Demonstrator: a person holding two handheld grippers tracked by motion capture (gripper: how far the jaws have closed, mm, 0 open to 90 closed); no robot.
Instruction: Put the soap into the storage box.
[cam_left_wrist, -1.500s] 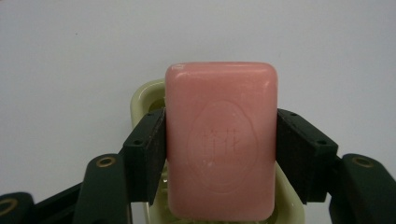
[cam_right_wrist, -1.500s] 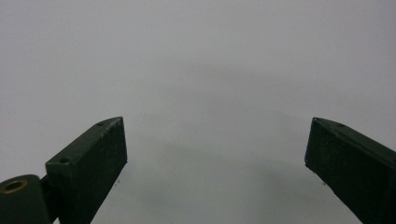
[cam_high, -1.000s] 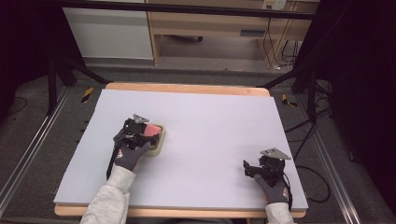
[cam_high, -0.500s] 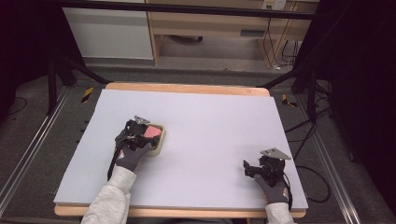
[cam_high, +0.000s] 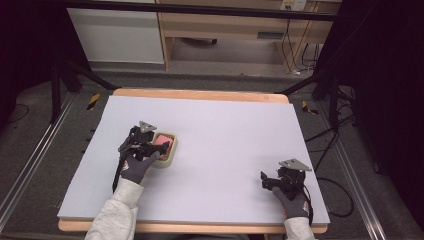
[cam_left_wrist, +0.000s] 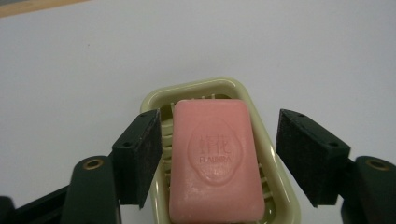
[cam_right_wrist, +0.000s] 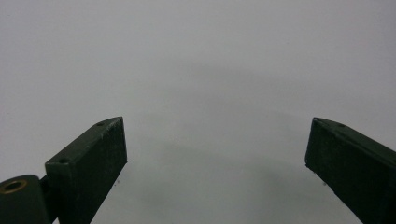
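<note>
Soap (cam_left_wrist: 215, 161): near end cut off by the bottom edge in left gripper view, same for the dish (cam_left_wrist: 275, 172) under it. In high view the left gripper (cam_high: 150, 145) covers most of the dish; embossed lettering too small to read.

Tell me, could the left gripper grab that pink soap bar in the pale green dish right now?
Probably yes. The left gripper has just opened, its jaws either side of the pink soap bar in the pale green plastic dish, nothing between.
</note>
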